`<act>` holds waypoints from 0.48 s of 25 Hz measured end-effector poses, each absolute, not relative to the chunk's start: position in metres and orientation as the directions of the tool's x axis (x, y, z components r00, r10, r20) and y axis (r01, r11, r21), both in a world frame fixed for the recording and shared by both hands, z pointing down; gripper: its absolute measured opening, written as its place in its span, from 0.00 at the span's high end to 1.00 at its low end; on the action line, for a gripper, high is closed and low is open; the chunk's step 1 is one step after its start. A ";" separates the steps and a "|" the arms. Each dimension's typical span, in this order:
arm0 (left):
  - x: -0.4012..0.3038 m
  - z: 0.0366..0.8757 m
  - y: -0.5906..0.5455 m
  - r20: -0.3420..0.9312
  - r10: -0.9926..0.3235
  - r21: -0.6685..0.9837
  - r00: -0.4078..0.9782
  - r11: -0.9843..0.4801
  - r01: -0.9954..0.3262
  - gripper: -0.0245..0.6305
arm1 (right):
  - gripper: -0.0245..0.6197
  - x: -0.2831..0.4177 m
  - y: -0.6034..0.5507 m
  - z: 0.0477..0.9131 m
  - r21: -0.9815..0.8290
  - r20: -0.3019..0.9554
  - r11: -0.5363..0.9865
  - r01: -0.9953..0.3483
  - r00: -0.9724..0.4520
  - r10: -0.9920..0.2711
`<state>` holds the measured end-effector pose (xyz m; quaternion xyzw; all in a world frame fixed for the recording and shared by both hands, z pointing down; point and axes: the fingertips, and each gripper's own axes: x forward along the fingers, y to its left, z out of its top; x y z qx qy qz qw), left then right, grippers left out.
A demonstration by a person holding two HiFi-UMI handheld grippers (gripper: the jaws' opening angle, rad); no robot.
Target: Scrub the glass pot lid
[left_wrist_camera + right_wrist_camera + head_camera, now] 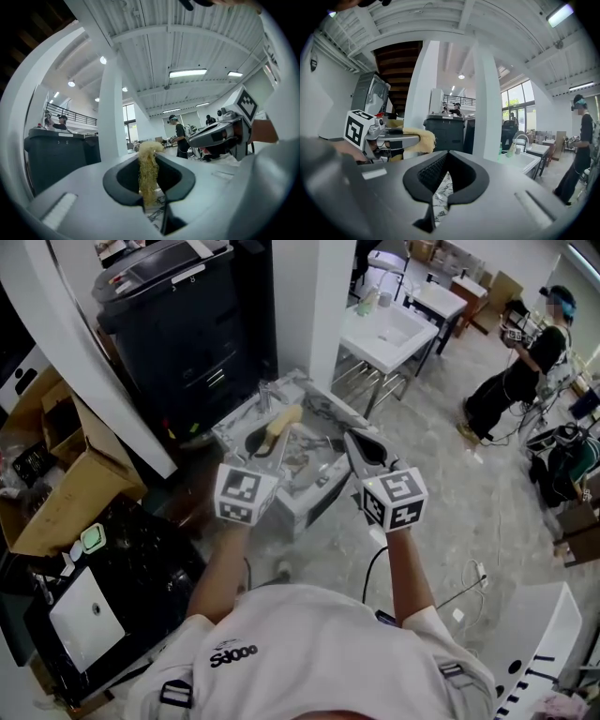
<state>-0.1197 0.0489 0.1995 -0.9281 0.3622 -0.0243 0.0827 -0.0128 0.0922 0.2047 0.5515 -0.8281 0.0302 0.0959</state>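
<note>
A yellow fibrous scrubbing sponge [282, 419] is pinched in my left gripper [265, 440], which is shut on it; in the left gripper view the sponge [149, 171] stands upright between the jaws. My right gripper [364, 450] hovers beside it, shut with nothing between its jaws [445, 165]. Both hang over a small marble-patterned sink counter [314, 498]. From the right gripper view, the left gripper [396, 139] and its sponge [419, 139] show at the left. I cannot make out the glass pot lid in any view.
A black bin [178, 320] and a white pillar [319, 306] stand behind the counter. A cardboard box [61, 474] and a black case [112, 596] lie at the left. A white sink table [389, 334] and a person [520, 376] are at the far right.
</note>
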 end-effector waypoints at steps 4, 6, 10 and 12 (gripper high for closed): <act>-0.121 0.206 0.020 -0.006 -0.664 -0.155 0.747 -0.738 -0.657 0.88 | 0.96 -0.015 0.065 0.211 0.042 0.206 0.378 -0.925 -0.362 -0.909; -0.122 0.211 0.007 0.002 -0.660 -0.147 0.751 -0.743 -0.653 0.88 | 0.96 -0.015 0.053 0.215 0.039 0.215 0.370 -0.928 -0.354 -0.910; -0.123 0.223 -0.018 0.021 -0.648 -0.137 0.761 -0.756 -0.640 0.88 | 0.96 -0.014 0.030 0.225 0.037 0.234 0.352 -0.935 -0.334 -0.913; -0.124 0.228 -0.030 0.022 -0.645 -0.131 0.764 -0.759 -0.637 0.88 | 0.96 -0.012 0.019 0.230 0.038 0.243 0.343 -0.938 -0.325 -0.914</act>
